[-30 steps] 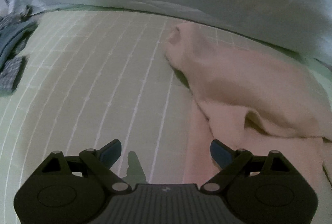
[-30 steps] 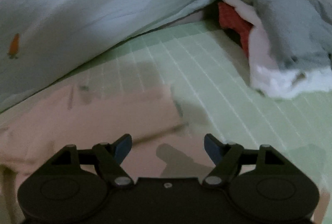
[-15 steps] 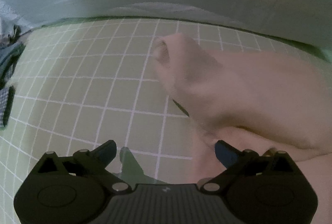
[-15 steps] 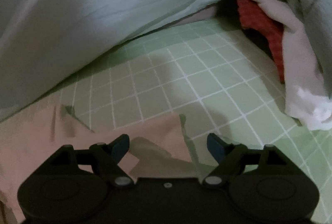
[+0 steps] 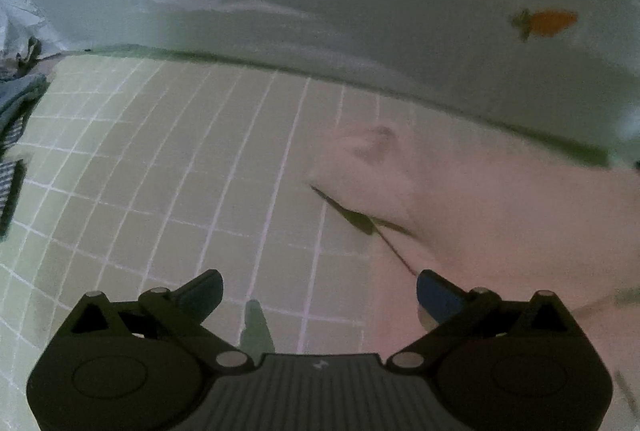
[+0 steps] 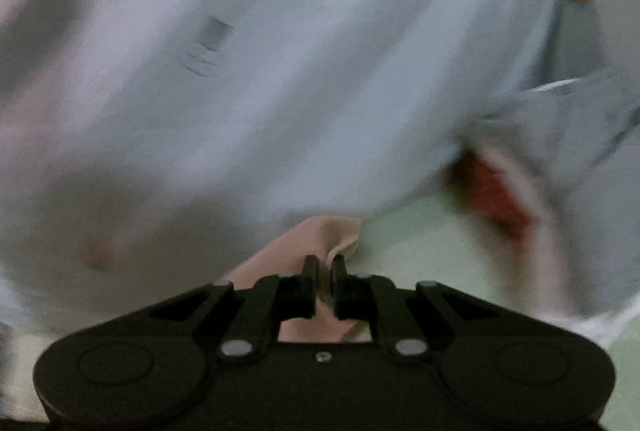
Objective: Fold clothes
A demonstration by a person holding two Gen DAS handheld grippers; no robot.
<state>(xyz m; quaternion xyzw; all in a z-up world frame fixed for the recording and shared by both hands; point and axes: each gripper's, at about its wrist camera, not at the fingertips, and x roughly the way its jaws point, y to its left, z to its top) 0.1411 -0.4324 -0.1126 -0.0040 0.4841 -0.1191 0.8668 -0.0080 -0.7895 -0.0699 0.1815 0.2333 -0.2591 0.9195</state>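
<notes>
Right gripper (image 6: pixel 325 271) jaws clamped on pale pink cloth garment (image 6: pixel 328 231); left gripper (image 5: pixel 318 289) jaws apart above green gridded sheet (image 5: pixel 160 171).

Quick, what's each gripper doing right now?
Left gripper: open, holding nothing.
Right gripper: shut on the pink garment.

A pale green sheet (image 5: pixel 168 167) with a white grid covers the bed. Along its far edge lies a light blue quilt (image 5: pixel 320 11) printed with a small orange carrot (image 5: pixel 550 22) near the right corner.
</notes>
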